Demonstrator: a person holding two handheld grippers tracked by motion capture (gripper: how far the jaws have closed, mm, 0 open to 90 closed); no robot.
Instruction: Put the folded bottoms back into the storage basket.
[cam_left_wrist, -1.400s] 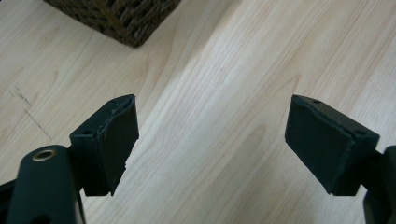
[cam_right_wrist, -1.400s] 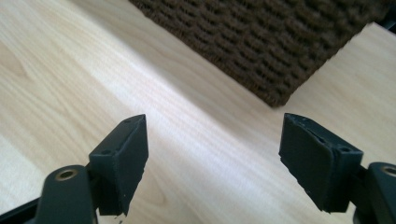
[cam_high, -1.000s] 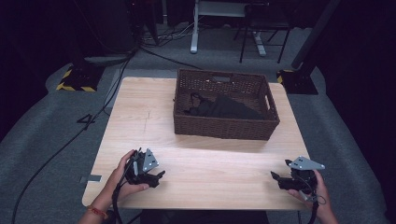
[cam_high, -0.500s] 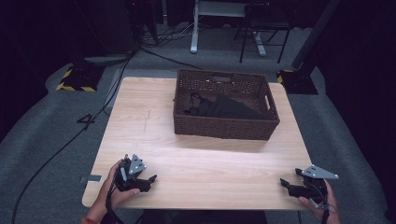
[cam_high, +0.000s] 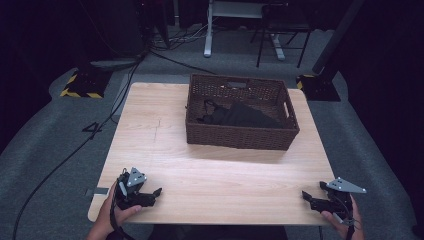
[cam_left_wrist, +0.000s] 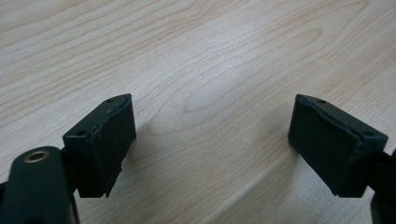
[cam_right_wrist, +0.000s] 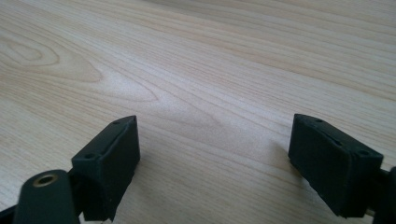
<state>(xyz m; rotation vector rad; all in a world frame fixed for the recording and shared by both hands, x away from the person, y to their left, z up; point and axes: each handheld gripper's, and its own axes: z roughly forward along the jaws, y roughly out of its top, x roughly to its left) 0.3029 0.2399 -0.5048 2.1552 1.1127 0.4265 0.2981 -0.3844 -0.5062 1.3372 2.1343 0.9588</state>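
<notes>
1. The left gripper (cam_high: 150, 192) sits low at the table's near left corner, held in a hand (cam_high: 112, 212). Its jaws have just been opening and stand wide apart over bare wood, nothing between them, as the left gripper view (cam_left_wrist: 210, 140) confirms. It looks parked, well clear of the work.

2. Mid-table, toward the far edge, stands a brown wicker basket (cam_high: 240, 136). A black cloth (cam_high: 240, 115) lies crumpled inside it, below the rim. This is the piece nearest both grippers, and neither touches it.

3. The right gripper (cam_high: 309, 197) rests at the near right corner, its grey plate on top, pointing inward along the table. Its jaws have also just been opening and are spread wide and empty, with only wood grain between them in the right gripper view (cam_right_wrist: 212, 154). The matched, low, open poses suggest a resting stance rather than a reach.

4. The table (cam_high: 150, 130) is pale wood with a faint pencil mark at left. It stands on grey carpet in a dark room. Cables (cam_high: 60, 160) trail across the floor at left, a hazard-striped base (cam_high: 80, 89) sits beyond the far left corner, and desk legs (cam_high: 207, 30) rise behind.
</notes>
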